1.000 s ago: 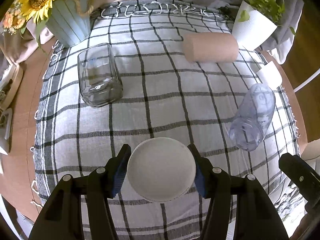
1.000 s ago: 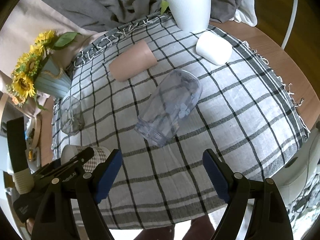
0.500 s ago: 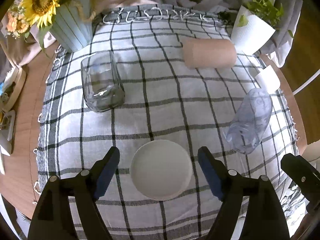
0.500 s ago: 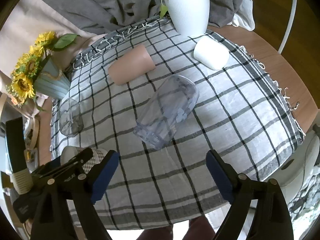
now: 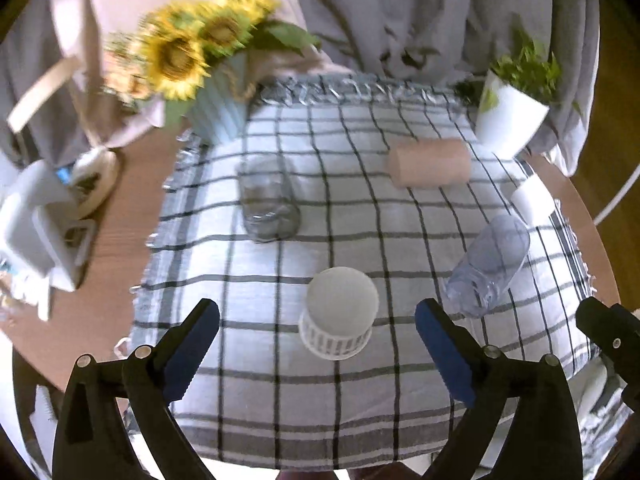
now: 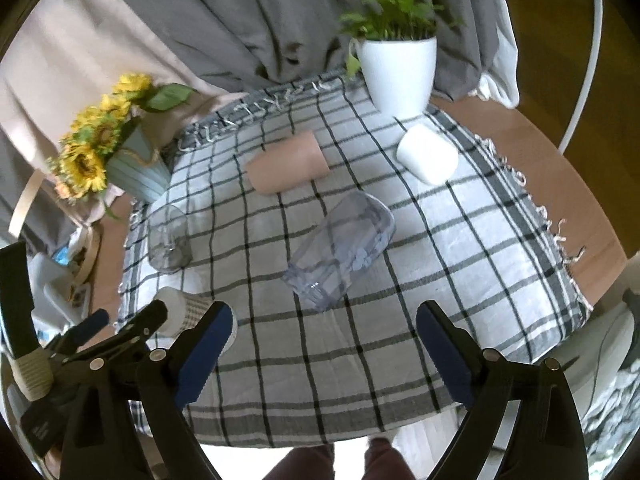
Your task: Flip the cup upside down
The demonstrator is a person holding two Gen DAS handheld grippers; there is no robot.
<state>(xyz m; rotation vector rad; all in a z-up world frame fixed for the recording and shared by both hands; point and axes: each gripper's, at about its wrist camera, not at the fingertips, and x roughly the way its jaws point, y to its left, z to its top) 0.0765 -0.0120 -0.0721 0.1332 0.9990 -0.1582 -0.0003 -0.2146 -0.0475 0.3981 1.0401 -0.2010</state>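
Note:
A white cup (image 5: 339,316) with a checked lower band stands upside down on the checked tablecloth (image 5: 360,400), base up. My left gripper (image 5: 318,354) is open, its jaws spread wide on either side of the cup and pulled back from it, touching nothing. The cup also shows in the right wrist view (image 6: 182,314), partly behind the left gripper. My right gripper (image 6: 324,354) is open and empty over the cloth's near edge, below a clear tumbler (image 6: 340,252) lying on its side.
A pink cup (image 5: 429,163) and a small white cup (image 5: 532,198) lie on their sides at the back. A clear glass (image 5: 267,204) stands at back left. A sunflower vase (image 5: 218,116) and a white plant pot (image 5: 510,118) sit at the far edge. Clutter lies left (image 5: 40,224).
My left gripper opened, let go of the white cup and drew back and up. The cup stays upside down on the cloth. The right gripper rose slightly.

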